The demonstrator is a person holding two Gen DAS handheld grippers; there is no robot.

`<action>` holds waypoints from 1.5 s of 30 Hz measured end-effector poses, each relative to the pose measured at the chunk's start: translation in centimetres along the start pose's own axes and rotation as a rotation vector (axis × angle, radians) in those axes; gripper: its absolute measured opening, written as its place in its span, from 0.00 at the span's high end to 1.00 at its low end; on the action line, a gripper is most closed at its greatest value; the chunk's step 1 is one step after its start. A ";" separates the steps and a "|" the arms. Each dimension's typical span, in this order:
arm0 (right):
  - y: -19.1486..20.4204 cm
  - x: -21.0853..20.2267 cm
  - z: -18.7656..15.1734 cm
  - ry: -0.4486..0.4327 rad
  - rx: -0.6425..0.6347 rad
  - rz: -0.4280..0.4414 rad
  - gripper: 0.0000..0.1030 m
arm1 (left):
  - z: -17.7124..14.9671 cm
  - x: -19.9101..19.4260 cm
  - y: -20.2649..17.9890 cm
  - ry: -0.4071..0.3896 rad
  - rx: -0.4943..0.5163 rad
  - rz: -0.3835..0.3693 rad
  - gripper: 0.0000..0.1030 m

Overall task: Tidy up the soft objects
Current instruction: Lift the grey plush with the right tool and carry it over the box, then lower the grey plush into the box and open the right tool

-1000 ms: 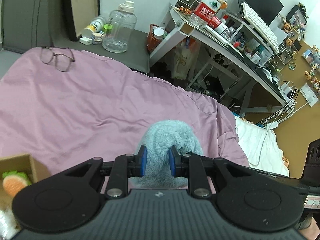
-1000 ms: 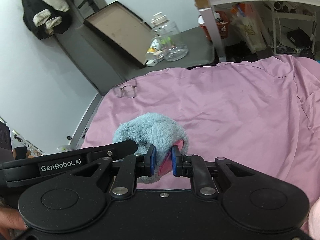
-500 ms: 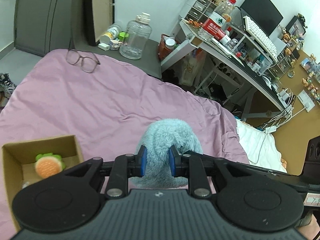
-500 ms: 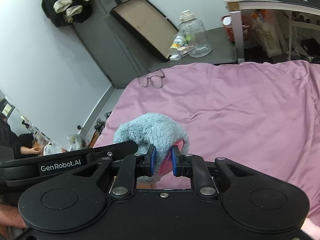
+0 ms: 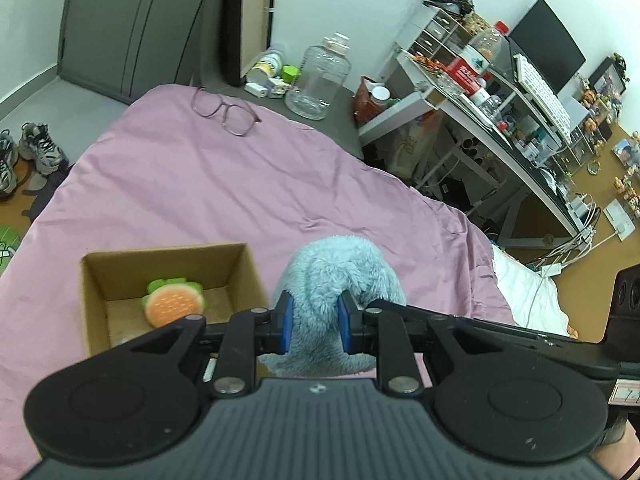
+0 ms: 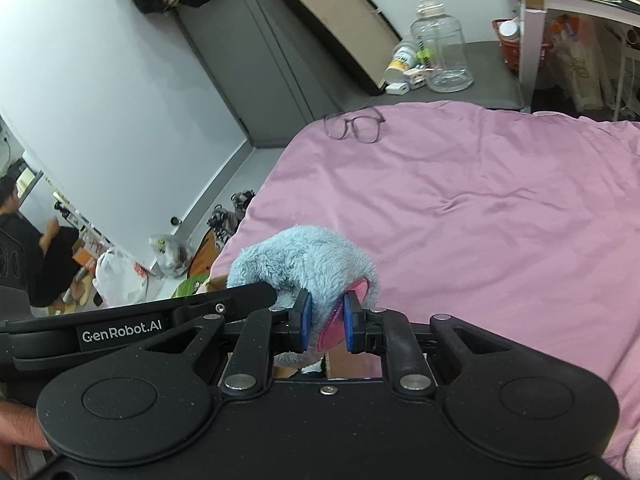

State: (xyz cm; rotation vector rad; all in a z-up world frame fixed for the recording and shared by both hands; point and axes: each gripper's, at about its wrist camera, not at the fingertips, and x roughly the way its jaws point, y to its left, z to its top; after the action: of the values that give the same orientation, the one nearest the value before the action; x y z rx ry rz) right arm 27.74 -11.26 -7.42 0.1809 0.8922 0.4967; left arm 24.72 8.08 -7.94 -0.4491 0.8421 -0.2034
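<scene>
A fluffy light-blue plush toy with a pink ear is held above the pink bedspread by both grippers. My left gripper is shut on its blue fur. My right gripper is shut on the pink ear. An open cardboard box stands on the bed to the left of the toy; an orange and green plush lies inside it. In the right wrist view the left gripper's arm crosses in front of the toy.
Eyeglasses lie on the far part of the bed. A clear jug and small items stand on a grey side table behind. A cluttered desk is at the right. Shoes lie on the floor at the left.
Both grippers have lifted with the plush toy and moved left. The cardboard box has come fully into the left wrist view beside the toy. The grips have not changed.
</scene>
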 end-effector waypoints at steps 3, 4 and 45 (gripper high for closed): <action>1.0 0.6 -0.3 0.013 -0.011 -0.003 0.84 | -0.2 -0.2 1.2 -0.001 -0.013 -0.002 0.79; 1.3 0.9 -0.3 0.017 -0.017 -0.004 0.84 | -0.2 -0.2 1.7 -0.001 -0.019 -0.003 0.79; 0.9 -1.4 -2.2 0.073 -0.013 -0.008 0.52 | -2.3 -1.6 4.2 0.081 -0.009 0.163 0.56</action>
State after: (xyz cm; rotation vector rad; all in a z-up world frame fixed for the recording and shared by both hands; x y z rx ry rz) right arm 24.97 -11.23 -7.54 0.1484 0.9601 0.5035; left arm 21.92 11.65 -10.14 -0.3805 0.9547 -0.0674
